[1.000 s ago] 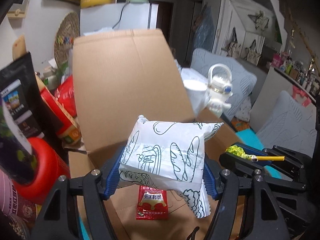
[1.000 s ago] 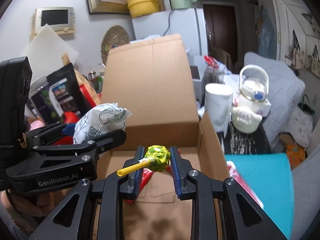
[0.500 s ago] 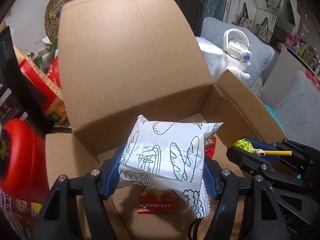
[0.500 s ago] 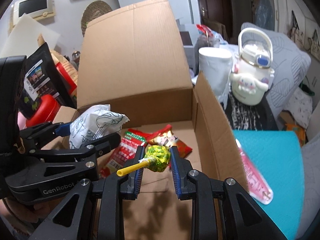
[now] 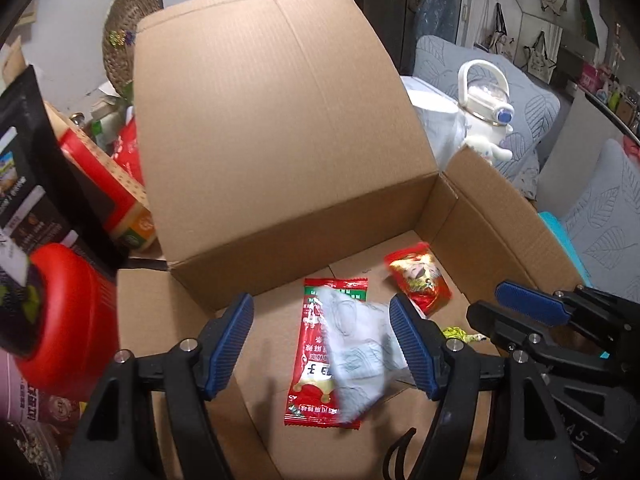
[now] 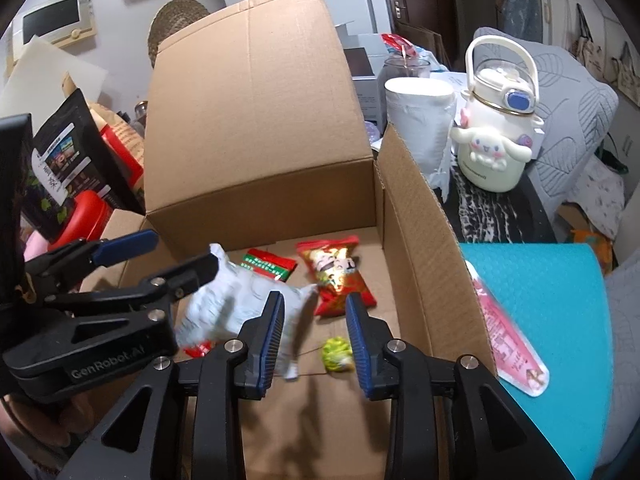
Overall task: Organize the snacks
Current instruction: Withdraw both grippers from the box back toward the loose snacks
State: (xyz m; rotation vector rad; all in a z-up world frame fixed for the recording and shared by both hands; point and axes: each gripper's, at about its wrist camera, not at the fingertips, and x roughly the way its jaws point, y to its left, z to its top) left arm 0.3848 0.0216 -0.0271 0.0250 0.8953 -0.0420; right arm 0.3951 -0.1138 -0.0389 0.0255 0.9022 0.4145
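Note:
An open cardboard box point(image 5: 320, 232) point(image 6: 260, 208) lies under both grippers. My left gripper point(image 5: 320, 308) point(image 6: 180, 248) is open with its jaws opening; the white bread-print packet point(image 5: 360, 352) point(image 6: 224, 304) is blurred below the pads, free of them, dropping onto a long red sachet point(image 5: 312, 392) point(image 6: 270, 264). My right gripper point(image 6: 314, 300) point(image 5: 490, 300) is open too, its jaws opening; the green lollipop point(image 6: 336, 354) point(image 5: 454, 333) is blurred low between the fingers, not touched by the pads. A red snack bag point(image 5: 420, 284) point(image 6: 336, 276) rests on the box floor.
The box's tall back flap stands upright. Right of the box are a teal mat point(image 6: 560, 320) with a pink packet point(image 6: 508, 340), a white cartoon kettle bottle point(image 6: 496, 136) and a white roll point(image 6: 416, 120). A red container point(image 5: 68, 312) and black bag point(image 6: 68, 160) crowd the left.
Both grippers came down over the box. The left let go of the white packet and the right let go of the lollipop; both items are falling into the box.

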